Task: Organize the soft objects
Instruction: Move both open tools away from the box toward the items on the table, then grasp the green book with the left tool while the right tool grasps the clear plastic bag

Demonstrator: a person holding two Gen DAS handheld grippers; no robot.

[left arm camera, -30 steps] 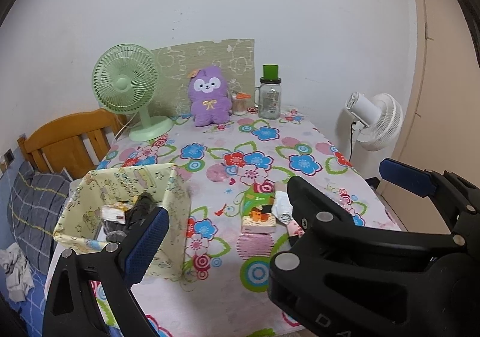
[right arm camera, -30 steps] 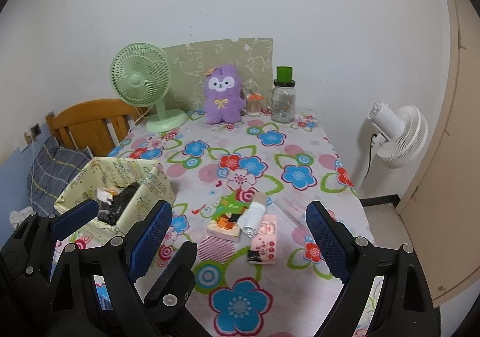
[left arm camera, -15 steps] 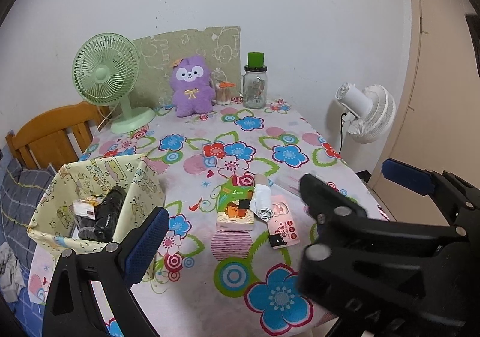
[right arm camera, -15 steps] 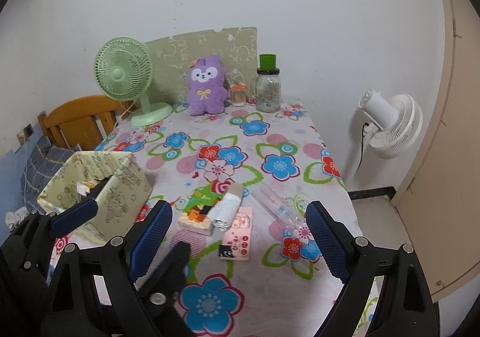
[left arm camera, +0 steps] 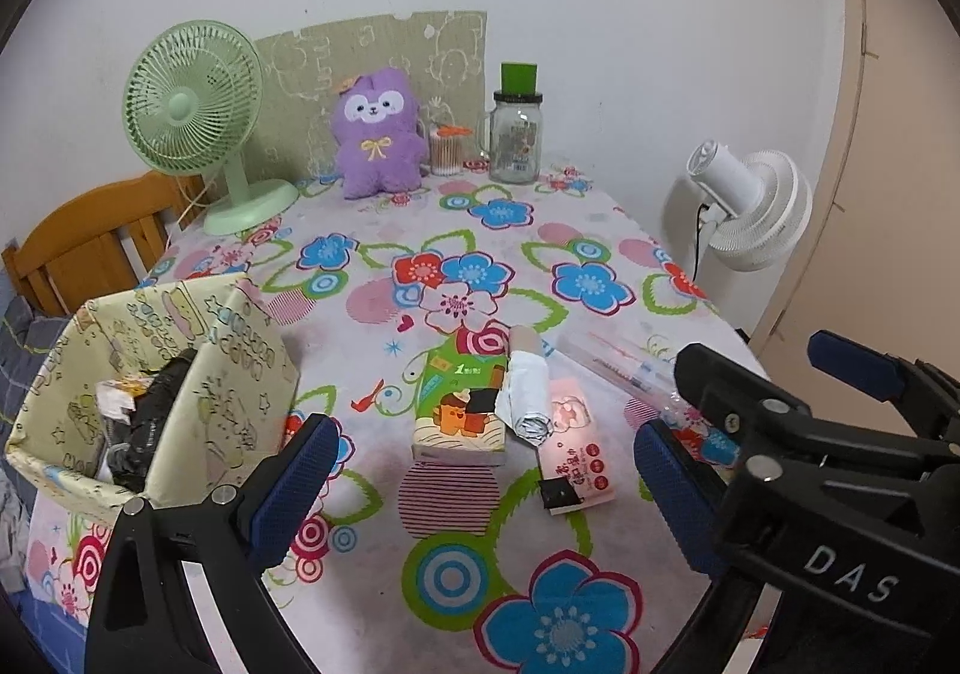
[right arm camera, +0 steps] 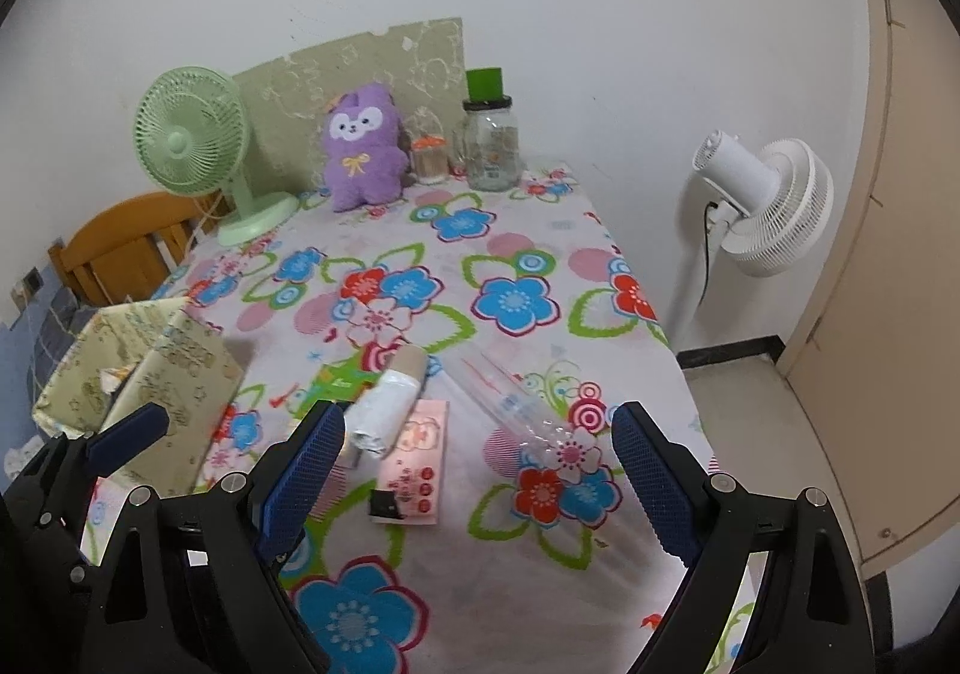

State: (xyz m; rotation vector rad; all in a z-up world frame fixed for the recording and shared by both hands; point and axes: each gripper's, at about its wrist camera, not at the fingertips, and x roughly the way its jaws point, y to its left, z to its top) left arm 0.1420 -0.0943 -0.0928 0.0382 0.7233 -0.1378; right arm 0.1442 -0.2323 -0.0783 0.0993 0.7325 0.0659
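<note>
A purple plush (left arm camera: 375,134) sits upright at the table's far edge. Mid-table lie a green tissue pack (left arm camera: 462,410), a white rolled bundle (left arm camera: 525,392) leaning on it, a pink tissue pack (left arm camera: 573,446) and a clear plastic tube (left arm camera: 624,368). A yellow-green patterned box (left arm camera: 150,374) stands at the left with dark and white items inside. My left gripper (left arm camera: 480,488) hangs open above the near packs, holding nothing. My right gripper (right arm camera: 480,470) is open and empty over the pink pack (right arm camera: 414,464), with the bundle (right arm camera: 390,404) by its left finger.
A green desk fan (left arm camera: 192,116), a cotton-swab pot (left arm camera: 447,152) and a glass jar (left arm camera: 513,140) line the back beside the plush. A white floor fan (right arm camera: 756,206) stands off the table's right edge. A wooden chair (left arm camera: 84,242) stands behind the box.
Both grippers have come forward and down toward the packs, which now look larger. In the left wrist view the right gripper has slid to the right. Both stay open.
</note>
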